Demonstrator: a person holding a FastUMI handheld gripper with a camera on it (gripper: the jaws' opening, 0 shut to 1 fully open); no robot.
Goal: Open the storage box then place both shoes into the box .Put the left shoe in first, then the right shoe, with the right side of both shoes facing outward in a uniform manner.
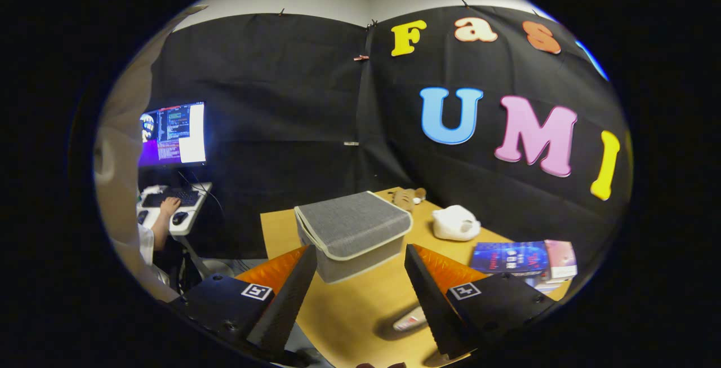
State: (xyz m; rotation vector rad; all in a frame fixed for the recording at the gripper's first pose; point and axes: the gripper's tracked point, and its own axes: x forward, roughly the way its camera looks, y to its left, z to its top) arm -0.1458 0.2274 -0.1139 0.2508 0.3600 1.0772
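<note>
Monitor [173,134]: lit, set on a side desk [188,224] at far left; a hand [169,205] rests on the keyboard [172,196], a mouse [179,217] beside it. Judged to be the recording station, kept apart from the work surface.

Gripper [360,278]: held above the near edge of the table [360,306], fingers spread wide with nothing between them; judged ready to approach the lid.

Box [352,233]: grey fabric, lid closed, just ahead of the fingers and slightly between their tips. Opening not yet begun.

Small pale object [410,319]: lies on the table by the right finger; identity unclear.

Plush toy [410,196]: beyond the box.

White object [455,223]: right of the box, possibly a shoe.

Books [524,261]: stacked at the table's right edge.

Surface: light wood.
</note>
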